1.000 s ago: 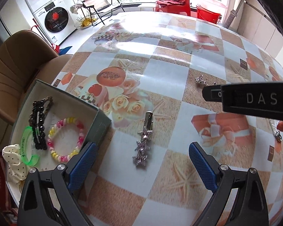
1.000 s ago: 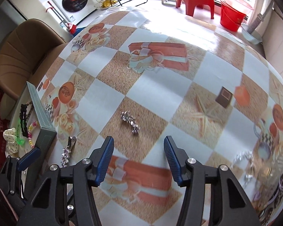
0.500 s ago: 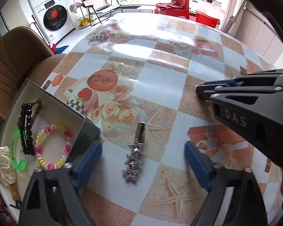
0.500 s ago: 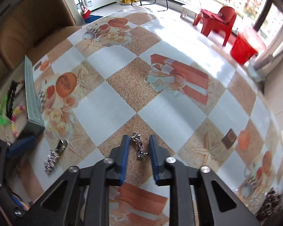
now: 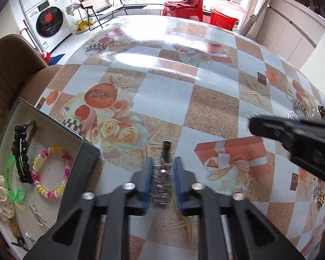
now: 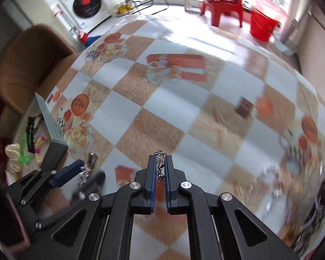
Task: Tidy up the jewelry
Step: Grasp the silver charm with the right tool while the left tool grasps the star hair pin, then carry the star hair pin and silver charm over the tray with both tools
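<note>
Beside the box (image 5: pixel 87 158), left gripper (image 5: pixel 162 169) nearly shut around star clip (image 5: pixel 162 173) on table; right gripper (image 6: pixel 160 166) clamps silver charm (image 6: pixel 160 164); lift both level, release over box

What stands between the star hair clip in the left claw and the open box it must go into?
Only the box's near wall. The star hair clip sits in the left claw, with bare tablecloth between.
</note>
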### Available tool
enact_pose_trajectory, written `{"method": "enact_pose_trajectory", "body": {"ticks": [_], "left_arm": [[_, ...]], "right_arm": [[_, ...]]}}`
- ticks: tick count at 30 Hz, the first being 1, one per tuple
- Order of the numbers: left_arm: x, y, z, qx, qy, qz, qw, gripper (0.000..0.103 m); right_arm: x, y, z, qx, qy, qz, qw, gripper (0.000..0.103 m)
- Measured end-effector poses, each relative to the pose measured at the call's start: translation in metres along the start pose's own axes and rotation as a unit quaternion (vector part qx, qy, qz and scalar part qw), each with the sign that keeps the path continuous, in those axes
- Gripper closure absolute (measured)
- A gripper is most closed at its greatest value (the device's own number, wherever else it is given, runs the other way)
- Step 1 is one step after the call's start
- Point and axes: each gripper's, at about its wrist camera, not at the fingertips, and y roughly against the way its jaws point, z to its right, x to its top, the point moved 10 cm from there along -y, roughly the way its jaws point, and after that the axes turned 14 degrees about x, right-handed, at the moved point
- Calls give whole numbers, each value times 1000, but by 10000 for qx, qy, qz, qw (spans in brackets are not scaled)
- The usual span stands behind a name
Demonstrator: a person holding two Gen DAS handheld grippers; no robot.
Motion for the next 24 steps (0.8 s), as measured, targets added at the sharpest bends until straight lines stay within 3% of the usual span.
{"method": "enact_pose_trajectory", "body": {"ticks": [14, 24], "left_arm": [[-18, 45, -7, -494, 67, -113, 9987, 83], [-46, 100, -11, -627, -233, -64, 9977, 83]], "right_arm": [[-70, 46, 1, 472, -1102, 228, 9925, 95], [-110, 74, -15, 637, -1541, 217, 9858, 95]]}}
